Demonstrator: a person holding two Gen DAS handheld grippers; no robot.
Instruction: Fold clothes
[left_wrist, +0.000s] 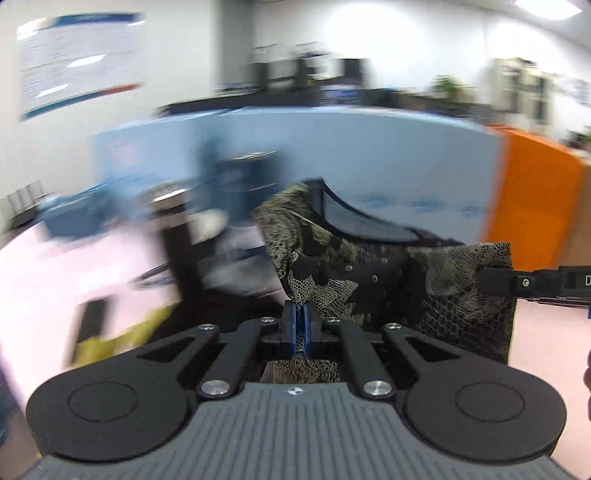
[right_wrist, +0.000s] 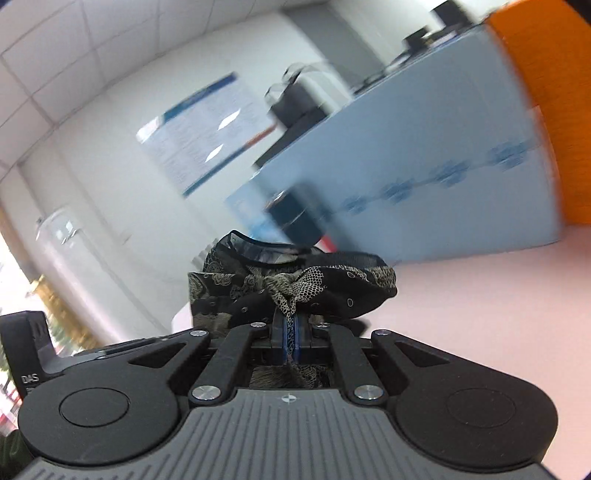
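A dark garment (left_wrist: 388, 273) with an olive and black lace-like snake print hangs in the air between both grippers. My left gripper (left_wrist: 300, 326) is shut on one edge of it, with cloth pinched between the blue pads. In the left wrist view the right gripper (left_wrist: 495, 282) comes in from the right and holds the garment's far corner. In the right wrist view my right gripper (right_wrist: 290, 338) is shut on the same garment (right_wrist: 295, 284), which bunches up just ahead of the fingers. The left gripper's body (right_wrist: 26, 350) shows at the left edge.
A pink table top (right_wrist: 480, 314) lies below. A light blue partition (left_wrist: 369, 155) and an orange panel (left_wrist: 535, 199) stand behind it. Blurred dark and yellow items (left_wrist: 110, 332) lie on the table's left side. A poster (left_wrist: 81, 62) hangs on the white wall.
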